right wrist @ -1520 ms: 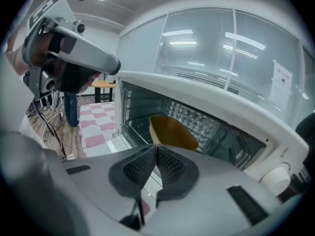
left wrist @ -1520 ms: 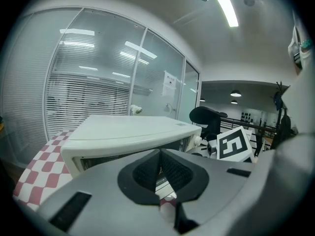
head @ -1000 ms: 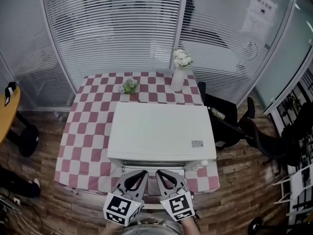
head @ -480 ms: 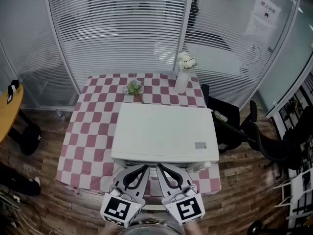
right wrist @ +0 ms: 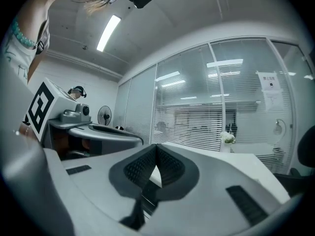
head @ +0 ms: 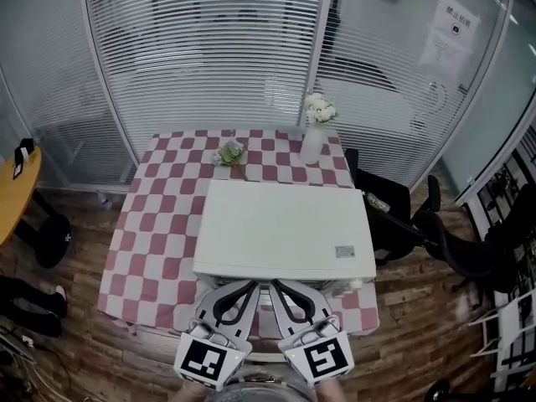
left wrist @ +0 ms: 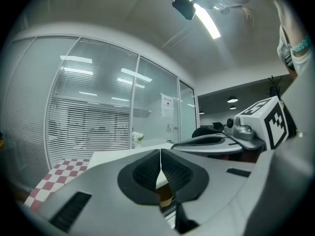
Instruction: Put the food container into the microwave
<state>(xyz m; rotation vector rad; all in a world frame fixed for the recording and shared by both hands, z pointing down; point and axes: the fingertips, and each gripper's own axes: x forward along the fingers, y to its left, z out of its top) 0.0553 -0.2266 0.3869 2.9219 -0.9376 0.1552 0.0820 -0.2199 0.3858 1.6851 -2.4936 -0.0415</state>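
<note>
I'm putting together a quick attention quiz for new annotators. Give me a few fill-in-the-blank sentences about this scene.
1. The white microwave stands on a red-and-white ____ tablecloth.
2. Behind the microwave, a vase holds ____ flowers.
3. The jaws of the left claw and the right claw are ____, gripping nothing.

Missing words: checkered; white; shut
</note>
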